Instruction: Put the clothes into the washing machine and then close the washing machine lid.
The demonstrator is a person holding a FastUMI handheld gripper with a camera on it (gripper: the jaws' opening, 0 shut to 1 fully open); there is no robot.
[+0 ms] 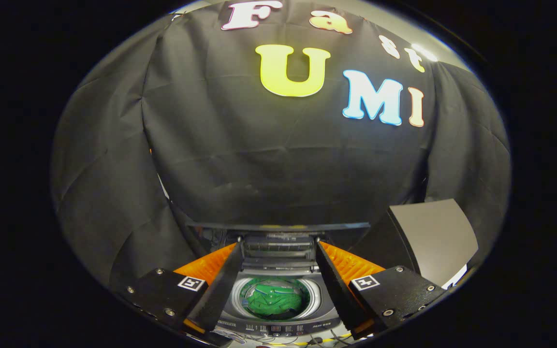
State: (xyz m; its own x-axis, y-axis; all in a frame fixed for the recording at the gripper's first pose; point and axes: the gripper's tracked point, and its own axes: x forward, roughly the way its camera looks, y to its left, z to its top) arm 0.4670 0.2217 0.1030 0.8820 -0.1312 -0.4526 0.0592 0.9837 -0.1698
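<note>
Clothes [275, 299] are lying inside the washing machine [278, 316] drum between the empty, parted jaws of the gripper [278, 253], so reaching beyond to the raised lid [278, 226] and drawing it down squarely seems advisable.

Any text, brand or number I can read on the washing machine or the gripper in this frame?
Print on the control panel of the washing machine: too small and blurred to read.
Square markers on the gripper: coded patterns, no words.
Nothing else is legible; the open gripper's fingers stand to either side of the drum that holds the green clothes.
</note>
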